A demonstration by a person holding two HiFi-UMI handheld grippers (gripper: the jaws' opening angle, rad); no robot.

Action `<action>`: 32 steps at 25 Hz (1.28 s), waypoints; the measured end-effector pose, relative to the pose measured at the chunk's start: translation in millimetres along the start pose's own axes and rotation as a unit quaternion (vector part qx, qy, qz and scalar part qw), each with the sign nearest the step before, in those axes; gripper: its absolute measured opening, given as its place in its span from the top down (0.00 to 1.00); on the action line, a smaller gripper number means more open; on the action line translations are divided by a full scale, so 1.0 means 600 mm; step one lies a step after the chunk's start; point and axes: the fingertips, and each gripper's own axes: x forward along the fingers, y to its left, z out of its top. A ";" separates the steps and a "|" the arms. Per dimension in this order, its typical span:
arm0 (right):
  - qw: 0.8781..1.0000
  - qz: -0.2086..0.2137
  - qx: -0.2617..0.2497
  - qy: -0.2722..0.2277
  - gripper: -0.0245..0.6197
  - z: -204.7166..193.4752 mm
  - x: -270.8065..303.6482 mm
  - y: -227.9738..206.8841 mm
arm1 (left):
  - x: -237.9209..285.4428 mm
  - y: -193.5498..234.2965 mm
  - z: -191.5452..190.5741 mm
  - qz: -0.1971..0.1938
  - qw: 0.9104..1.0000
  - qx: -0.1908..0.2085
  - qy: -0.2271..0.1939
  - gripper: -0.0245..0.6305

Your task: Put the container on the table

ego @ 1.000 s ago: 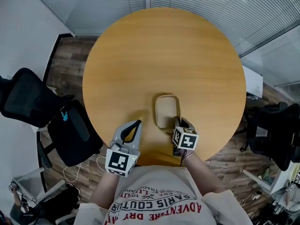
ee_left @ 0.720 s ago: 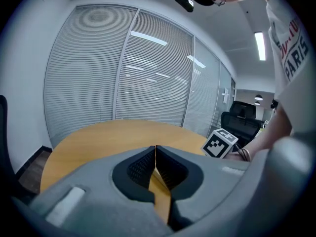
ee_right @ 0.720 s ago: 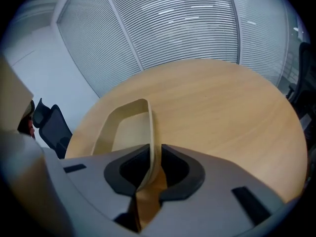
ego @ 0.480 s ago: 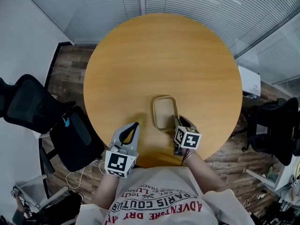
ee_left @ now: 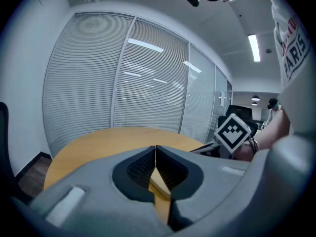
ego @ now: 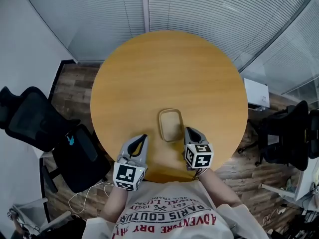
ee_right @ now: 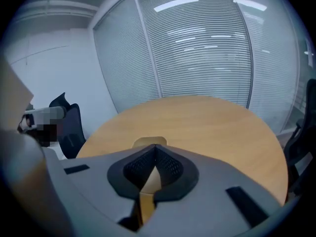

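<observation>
A shallow beige container (ego: 170, 124) with rounded corners rests flat on the round wooden table (ego: 169, 68), near its front edge. My right gripper (ego: 188, 130) hovers just right of and nearer than the container, apart from it, jaws shut with nothing between them. In the right gripper view the closed tips (ee_right: 155, 146) meet, and the container's rim (ee_right: 150, 141) peeks out just beyond them. To the container's left, over the table's front edge, my left gripper (ego: 144, 136) is shut and empty; its tips (ee_left: 155, 147) touch in the left gripper view.
A black office chair (ego: 35, 121) stands left of the table and another (ego: 286, 133) to the right. A white box (ego: 256, 93) sits on the floor at the right. Slatted glass walls (ego: 149, 9) close off the far side.
My right gripper has lifted away from the container's near right rim, and the container stays on the table. The left gripper rose slightly. The head view tilted up, showing more wall.
</observation>
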 end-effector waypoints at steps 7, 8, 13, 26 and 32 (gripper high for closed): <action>0.996 -0.013 -0.043 -0.078 0.95 0.065 -0.081 0.026 | -0.030 0.002 0.049 0.008 0.999 0.018 -0.038 0.94; 0.994 -0.018 -0.056 -0.095 0.95 0.078 -0.097 0.030 | -0.036 0.002 0.056 0.009 0.999 0.021 -0.043 0.94; 0.979 -0.030 -0.079 -0.184 0.95 0.142 -0.171 0.046 | -0.056 0.000 0.086 0.005 0.997 0.034 -0.067 0.94; 0.969 -0.002 -0.091 -0.228 0.95 0.150 -0.245 0.107 | -0.102 -0.020 0.124 -0.001 0.994 0.057 -0.088 0.94; 0.971 -0.003 -0.091 -0.221 0.95 0.136 -0.247 0.108 | -0.109 -0.037 0.115 -0.009 0.995 0.057 -0.079 0.94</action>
